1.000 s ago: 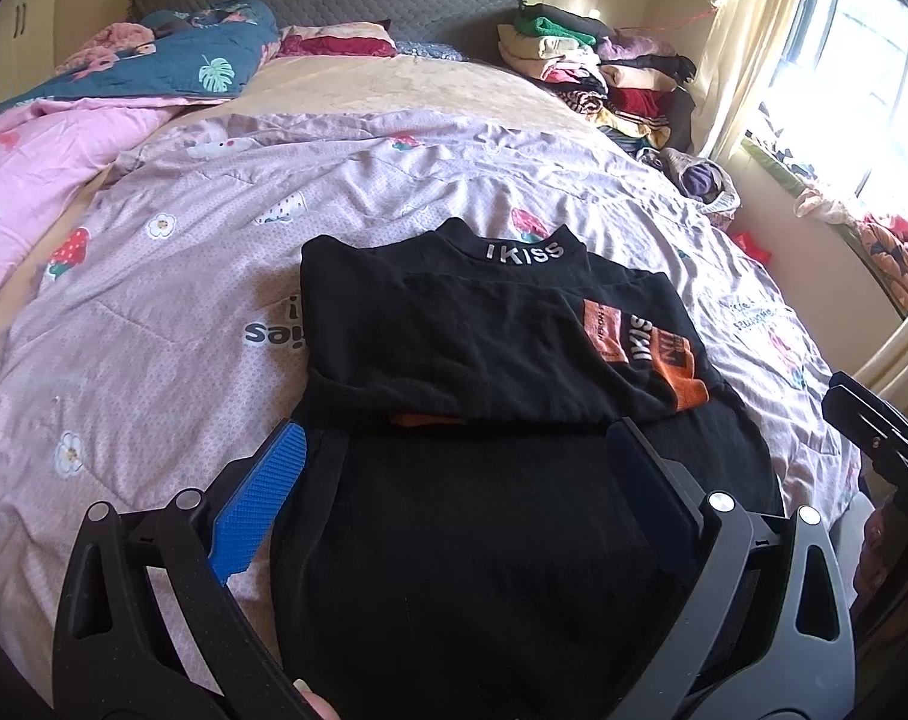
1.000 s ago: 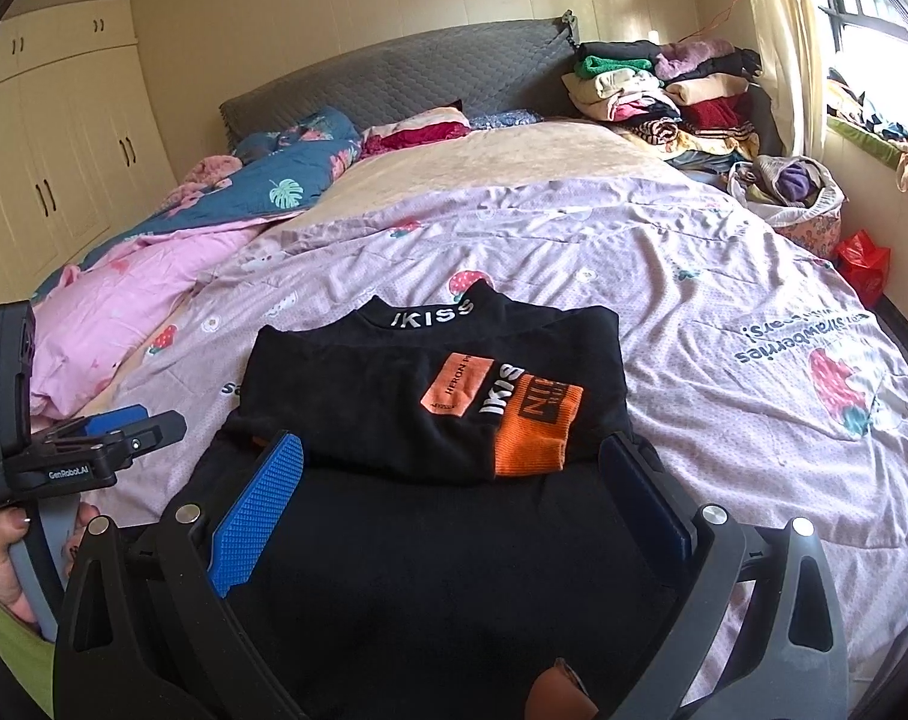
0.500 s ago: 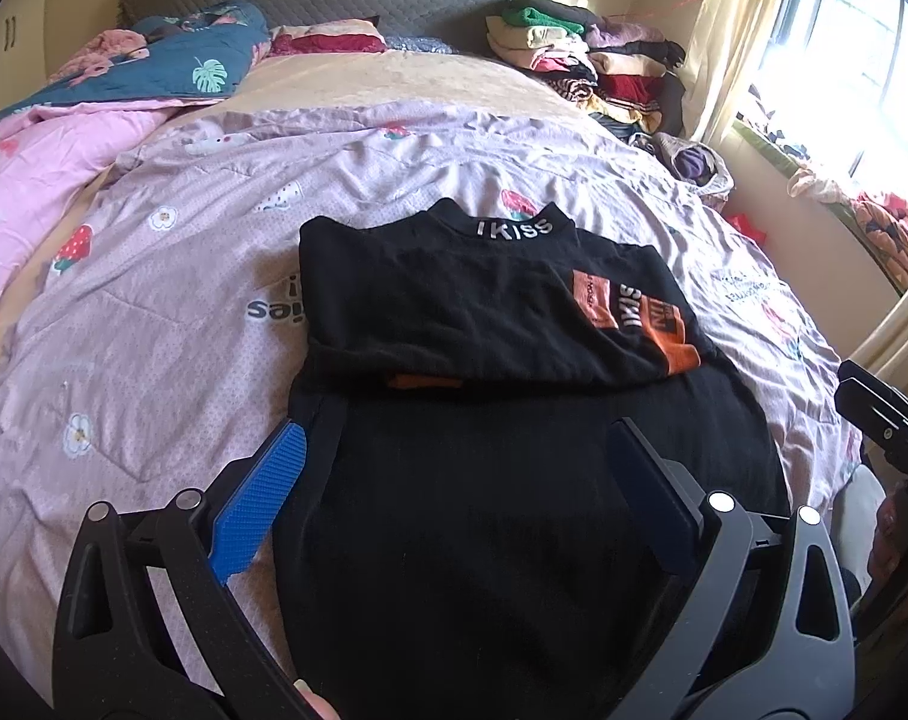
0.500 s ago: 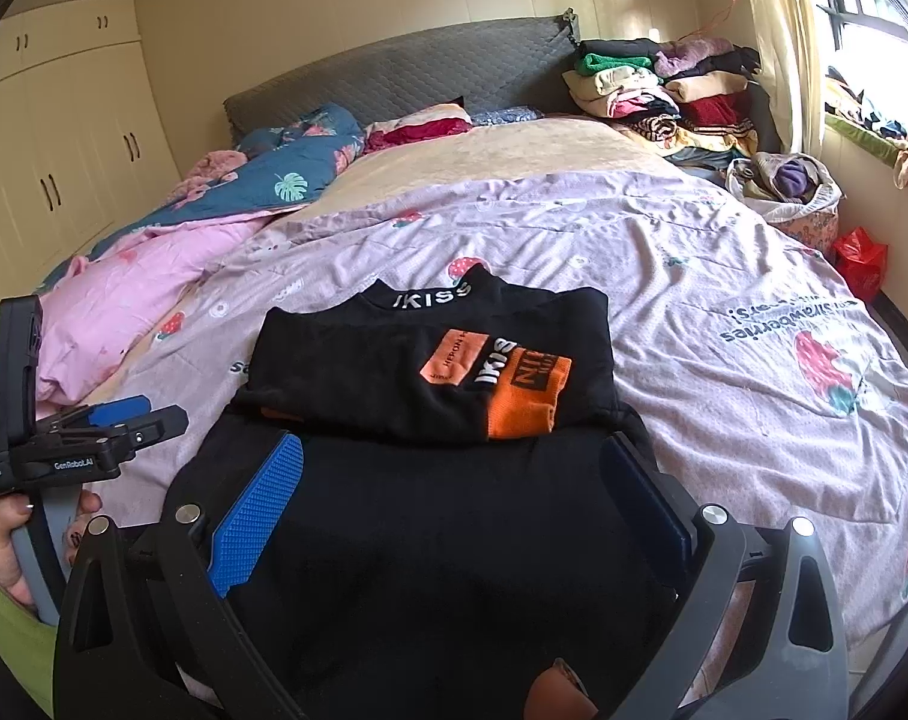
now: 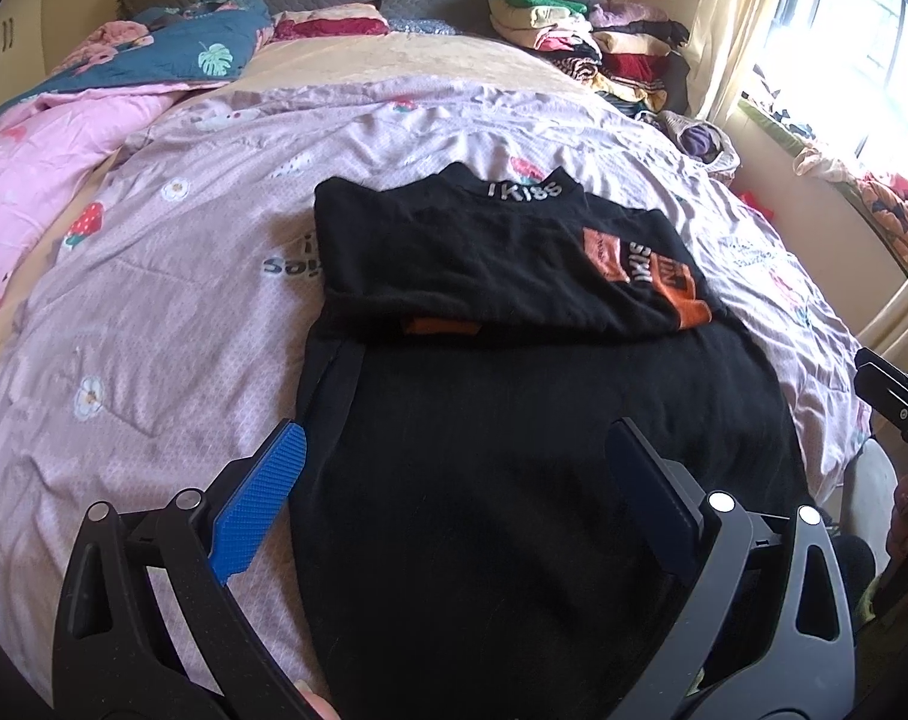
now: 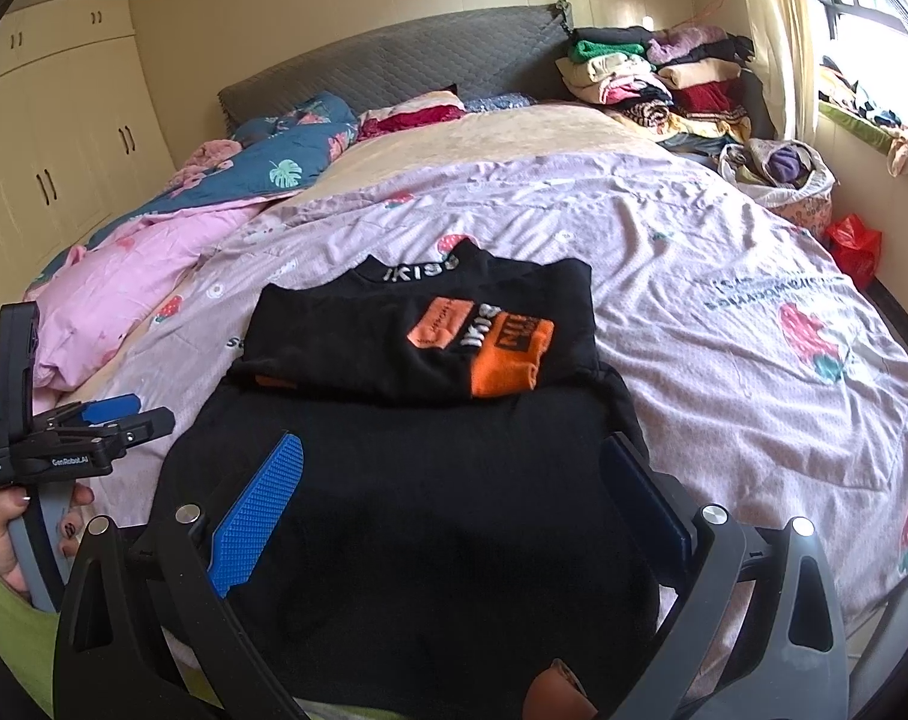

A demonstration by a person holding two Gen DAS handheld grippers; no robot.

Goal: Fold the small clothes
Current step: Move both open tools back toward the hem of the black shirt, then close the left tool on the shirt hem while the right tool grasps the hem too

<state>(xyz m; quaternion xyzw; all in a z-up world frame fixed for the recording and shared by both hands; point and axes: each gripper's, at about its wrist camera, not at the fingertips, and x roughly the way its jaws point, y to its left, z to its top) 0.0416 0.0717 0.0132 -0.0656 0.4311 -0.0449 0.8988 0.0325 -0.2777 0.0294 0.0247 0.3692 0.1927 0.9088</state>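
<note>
A black shirt with an orange print and a white "IKISS" collar lies flat on the lilac bedspread. Its sleeves are folded across the chest and the lower body stretches toward me. It also shows in the right wrist view. My left gripper is open and empty, above the shirt's near left part. My right gripper is open and empty, above the shirt's near right part. The left gripper also shows at the left edge of the right wrist view. Part of the right gripper shows at the right edge of the left wrist view.
A stack of folded clothes sits at the bed's far right by the grey headboard. A pink quilt and a blue quilt lie at the left. A bag of laundry stands beside the bed below the window.
Both grippers have drawn back toward the bed's near edge and risen slightly. The shirt has not moved.
</note>
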